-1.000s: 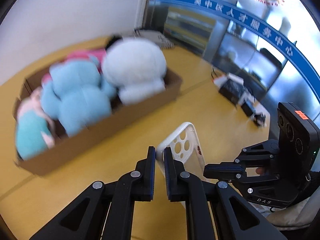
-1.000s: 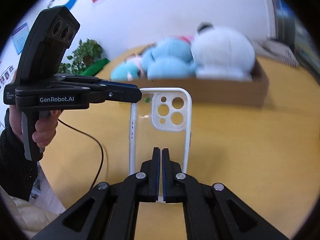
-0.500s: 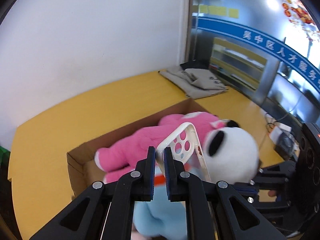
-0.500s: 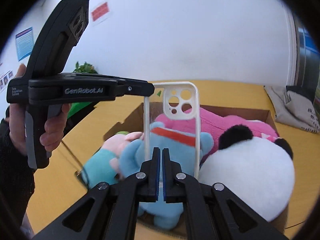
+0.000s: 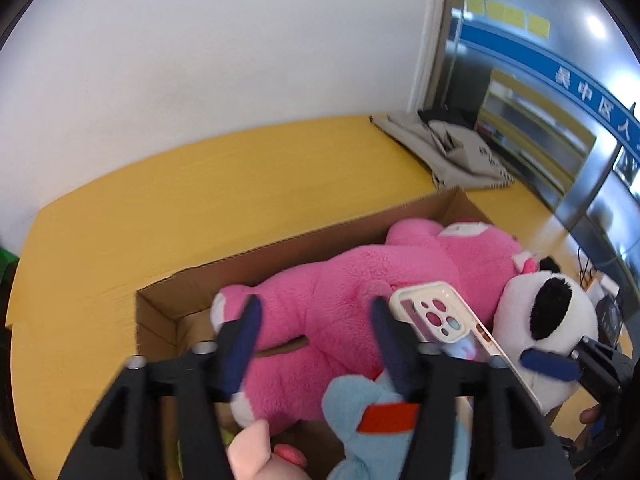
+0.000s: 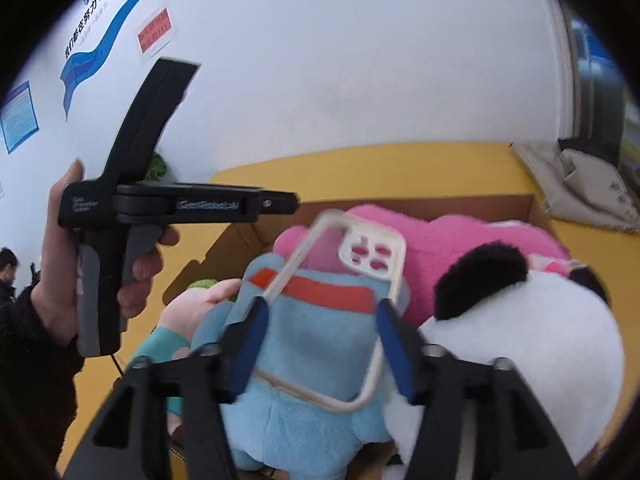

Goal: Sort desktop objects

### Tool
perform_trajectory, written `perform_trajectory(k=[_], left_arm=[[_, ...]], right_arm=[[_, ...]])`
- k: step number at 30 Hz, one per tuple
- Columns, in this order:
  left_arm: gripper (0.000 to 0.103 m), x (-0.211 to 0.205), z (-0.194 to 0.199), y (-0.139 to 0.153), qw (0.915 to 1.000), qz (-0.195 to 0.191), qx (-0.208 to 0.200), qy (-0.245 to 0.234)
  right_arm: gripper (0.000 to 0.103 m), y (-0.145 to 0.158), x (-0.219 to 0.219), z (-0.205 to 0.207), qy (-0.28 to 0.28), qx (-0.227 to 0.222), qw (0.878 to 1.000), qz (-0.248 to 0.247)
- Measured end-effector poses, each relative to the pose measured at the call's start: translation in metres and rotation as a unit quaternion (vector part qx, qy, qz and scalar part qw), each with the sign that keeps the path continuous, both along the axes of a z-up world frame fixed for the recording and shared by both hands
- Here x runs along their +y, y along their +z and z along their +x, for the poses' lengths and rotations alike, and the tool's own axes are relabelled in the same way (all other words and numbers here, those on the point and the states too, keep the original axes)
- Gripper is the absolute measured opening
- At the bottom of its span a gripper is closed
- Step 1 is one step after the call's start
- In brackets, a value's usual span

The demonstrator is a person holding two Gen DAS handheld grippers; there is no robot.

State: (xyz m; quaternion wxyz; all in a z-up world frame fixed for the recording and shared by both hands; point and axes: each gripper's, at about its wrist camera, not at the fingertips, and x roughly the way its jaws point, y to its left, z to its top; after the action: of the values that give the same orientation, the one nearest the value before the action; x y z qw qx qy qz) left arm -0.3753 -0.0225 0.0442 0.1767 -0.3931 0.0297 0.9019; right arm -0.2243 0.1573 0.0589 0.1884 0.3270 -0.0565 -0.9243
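clear-backed white phone case (image 6: pixel 352 280) over cardboard box (image 5: pixel 304 246)
both my grippers, left gripper (image 5: pixel 314 344) and right gripper (image 6: pixel 320 344), have just been opening; fingers spread, case unpinched, on plush toys (image 6: pixel 304 360) inside box.

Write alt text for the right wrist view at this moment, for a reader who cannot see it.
A clear phone case with a white camera surround hangs tilted over a blue plush toy, between the open fingers of the right gripper, which have just been opening. The blue toy, a pink plush and a panda plush fill a cardboard box on a yellow table.
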Motion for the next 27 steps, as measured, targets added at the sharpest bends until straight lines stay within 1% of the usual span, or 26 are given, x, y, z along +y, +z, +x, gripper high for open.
perform_trajectory(k=[1,2,4,5,6,7,10,12,14,15,18,20,23,27], left_arm=[[0.080,-0.005,0.013,0.008,0.9999,0.007,0.010,0.007],[0.084,-0.008,0.027,0.015,0.9997,0.010,0.020,0.013],[0.087,-0.013,0.062,0.031,0.9987,0.009,0.044,0.023],[0.091,-0.015,0.079,0.038,0.9982,0.010,0.052,0.028],[0.098,-0.018,0.102,0.043,0.9974,0.014,0.060,0.039],[0.101,-0.020,0.121,0.047,0.9964,0.018,0.065,0.052],[0.103,-0.030,0.181,0.048,0.9905,0.029,0.083,0.106],[0.103,-0.037,0.220,0.042,0.9849,0.047,0.088,0.141],[0.103,-0.041,0.246,0.033,0.9810,0.053,0.082,0.168],[0.103,-0.042,0.260,0.027,0.9793,0.049,0.077,0.181],[0.103,-0.038,0.286,0.011,0.9751,0.043,0.063,0.208],[0.103,-0.035,0.298,0.004,0.9739,0.050,0.055,0.214],[0.103,-0.028,0.308,-0.002,0.9727,0.058,0.047,0.219],[0.103,-0.016,0.312,-0.005,0.9733,0.047,0.048,0.220]], right_arm=[[0.086,0.006,0.000,0.007,-0.002,0.011,1.000,0.001],[0.088,0.012,0.000,0.014,-0.004,0.022,1.000,0.001],[0.088,0.022,0.001,0.029,-0.010,0.037,0.999,0.006],[0.088,0.027,0.002,0.038,-0.015,0.042,0.999,0.011],[0.088,0.032,0.002,0.046,-0.019,0.047,0.999,0.016],[0.088,0.036,0.003,0.056,-0.020,0.048,0.998,0.019],[0.088,0.047,0.003,0.085,-0.028,0.065,0.997,0.032],[0.088,0.052,0.004,0.107,-0.032,0.081,0.995,0.041],[0.088,0.050,0.006,0.125,-0.037,0.076,0.995,0.048],[0.088,0.049,0.007,0.133,-0.039,0.073,0.995,0.051],[0.088,0.042,0.014,0.153,-0.050,0.060,0.994,0.073],[0.088,0.037,0.018,0.162,-0.059,0.058,0.993,0.086],[0.088,0.032,0.024,0.174,-0.070,0.056,0.990,0.105],[0.088,0.033,0.032,0.186,-0.083,0.059,0.988,0.118]])
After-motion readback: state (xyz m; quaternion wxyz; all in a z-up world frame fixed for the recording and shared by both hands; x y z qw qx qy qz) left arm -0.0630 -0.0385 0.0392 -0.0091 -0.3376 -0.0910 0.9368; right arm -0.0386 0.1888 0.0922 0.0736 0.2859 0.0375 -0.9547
